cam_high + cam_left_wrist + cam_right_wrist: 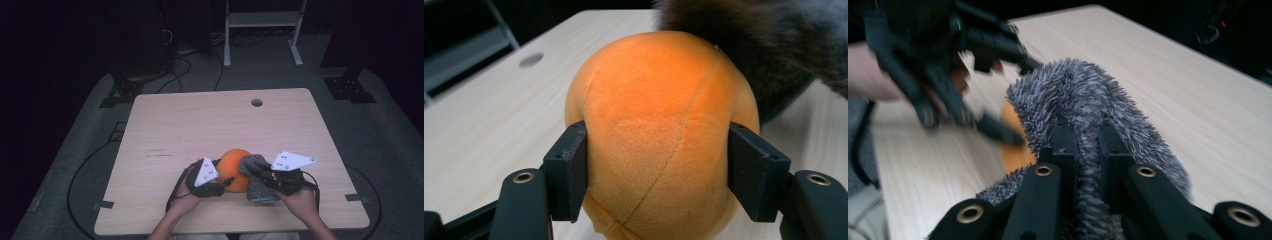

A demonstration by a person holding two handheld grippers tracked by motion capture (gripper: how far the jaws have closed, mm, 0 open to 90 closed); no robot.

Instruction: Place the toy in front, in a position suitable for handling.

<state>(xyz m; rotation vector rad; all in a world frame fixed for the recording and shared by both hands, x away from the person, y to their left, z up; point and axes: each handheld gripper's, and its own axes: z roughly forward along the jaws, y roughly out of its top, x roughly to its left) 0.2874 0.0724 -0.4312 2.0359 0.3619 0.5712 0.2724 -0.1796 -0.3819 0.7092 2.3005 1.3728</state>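
The left gripper [656, 170] clamps the orange plush ball [659, 130] by both sides; the seams show in its own view. The right gripper [1087, 150] pinches grey shaggy fabric [1083, 95]. The high view shows both near the desk [200, 120] front edge, fabric touching the ball.

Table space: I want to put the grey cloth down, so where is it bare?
The table is bare from its far edge with the round hole down to the orange ball. The near middle is crowded: left gripper, right gripper, grey cloth.
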